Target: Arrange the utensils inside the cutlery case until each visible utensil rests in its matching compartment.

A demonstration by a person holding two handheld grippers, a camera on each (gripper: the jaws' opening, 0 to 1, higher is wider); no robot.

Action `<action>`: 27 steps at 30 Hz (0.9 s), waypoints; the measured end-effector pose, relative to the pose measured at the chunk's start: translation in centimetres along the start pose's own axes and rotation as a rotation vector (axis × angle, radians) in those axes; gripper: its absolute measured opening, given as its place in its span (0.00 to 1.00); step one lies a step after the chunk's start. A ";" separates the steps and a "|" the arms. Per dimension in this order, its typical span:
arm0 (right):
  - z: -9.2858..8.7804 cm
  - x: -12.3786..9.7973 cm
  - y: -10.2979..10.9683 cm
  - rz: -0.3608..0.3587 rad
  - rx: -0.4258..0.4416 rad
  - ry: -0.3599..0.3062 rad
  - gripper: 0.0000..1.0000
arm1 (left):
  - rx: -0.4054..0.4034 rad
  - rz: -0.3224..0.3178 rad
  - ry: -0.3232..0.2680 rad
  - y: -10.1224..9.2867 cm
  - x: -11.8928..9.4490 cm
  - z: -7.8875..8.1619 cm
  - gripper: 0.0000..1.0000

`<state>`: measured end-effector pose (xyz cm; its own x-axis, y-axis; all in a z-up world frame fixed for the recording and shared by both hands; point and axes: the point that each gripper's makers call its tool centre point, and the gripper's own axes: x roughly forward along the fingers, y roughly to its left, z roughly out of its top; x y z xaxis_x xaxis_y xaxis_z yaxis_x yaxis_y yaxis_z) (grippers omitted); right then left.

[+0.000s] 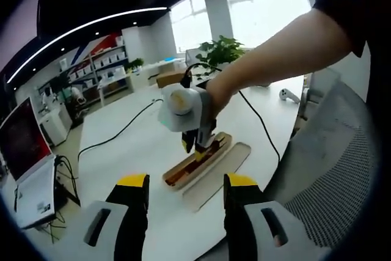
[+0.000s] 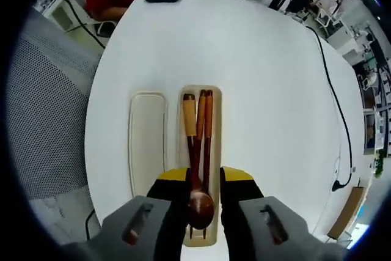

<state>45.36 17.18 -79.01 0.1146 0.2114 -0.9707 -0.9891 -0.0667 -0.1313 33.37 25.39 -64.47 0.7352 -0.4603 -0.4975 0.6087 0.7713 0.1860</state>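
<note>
Right gripper view looks straight down on the cutlery case, which I take as my landmark on the white counter. Just beside the case, on its long side toward the mesh chair, lies the lid, set off so the tray stays open for loading. Inside the case lie a wooden spoon and chopsticks, lengthwise and close together; whether each sits in its own groove I cannot tell. My right claw hangs over the case's near end with the spoon bowl between its jaws. The jaws stand apart and I judge they are not pinching it, more likely lined up to nudge or seat it.

From the left gripper view, my left claw is spread and carries nothing, held back from the case so it neither blocks nor bumps it. The right claw reaches down onto the case there, lid alongside. A cable trails well beyond the case.
</note>
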 end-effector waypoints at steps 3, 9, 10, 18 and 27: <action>-0.2 -0.5 0.1 -0.010 0.019 -0.023 0.20 | -0.027 -0.032 -0.054 -0.6 0.0 1.0 0.52; -0.9 -1.5 0.5 -0.025 0.060 -0.050 0.22 | -0.027 -0.026 -0.060 -0.5 -0.2 1.1 0.54; -1.1 -1.6 0.5 -0.034 0.067 -0.047 0.22 | -0.015 -0.024 -0.058 -0.6 -0.1 1.1 0.53; -2.9 -3.4 0.9 -0.059 0.132 -0.041 0.26 | 0.004 -0.025 -0.049 -0.7 -0.1 1.0 0.53; -4.3 -5.4 1.7 -0.104 0.167 -0.059 0.33 | 0.054 -0.013 -0.038 -0.8 -0.2 1.0 0.53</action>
<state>43.44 11.75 -74.86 0.2160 0.2659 -0.9395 -0.9744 0.1196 -0.1902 33.07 24.41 -63.65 0.7370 -0.4874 -0.4683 0.6330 0.7406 0.2255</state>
